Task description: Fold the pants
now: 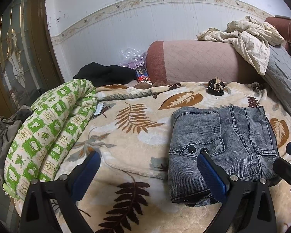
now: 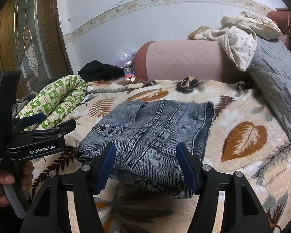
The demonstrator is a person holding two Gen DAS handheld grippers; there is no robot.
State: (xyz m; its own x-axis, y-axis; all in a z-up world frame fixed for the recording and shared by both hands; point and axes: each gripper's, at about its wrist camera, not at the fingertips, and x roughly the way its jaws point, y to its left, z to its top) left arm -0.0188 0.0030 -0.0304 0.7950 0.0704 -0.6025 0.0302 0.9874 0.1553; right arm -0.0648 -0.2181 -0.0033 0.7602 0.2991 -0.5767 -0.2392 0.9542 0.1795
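Grey-blue denim pants [image 1: 221,147] lie folded into a compact stack on the leaf-patterned blanket [image 1: 130,139]; they also show in the right wrist view [image 2: 151,136]. My left gripper [image 1: 149,163] is open and empty, just left of the stack, with its right finger over the stack's near left edge. My right gripper [image 2: 146,156] is open and empty, its fingers [image 2: 186,165] hovering at the stack's near edge. The left gripper's body [image 2: 35,132] shows at the left of the right wrist view, held by a hand.
A rolled green-and-white quilt [image 1: 50,128] lies at the left. A pink bolster [image 1: 194,62], cream cloth [image 1: 248,35], grey pillow [image 1: 285,85], black garment [image 1: 104,73] and small black shoes [image 2: 188,84] sit at the back. A wooden door [image 1: 15,54] stands left.
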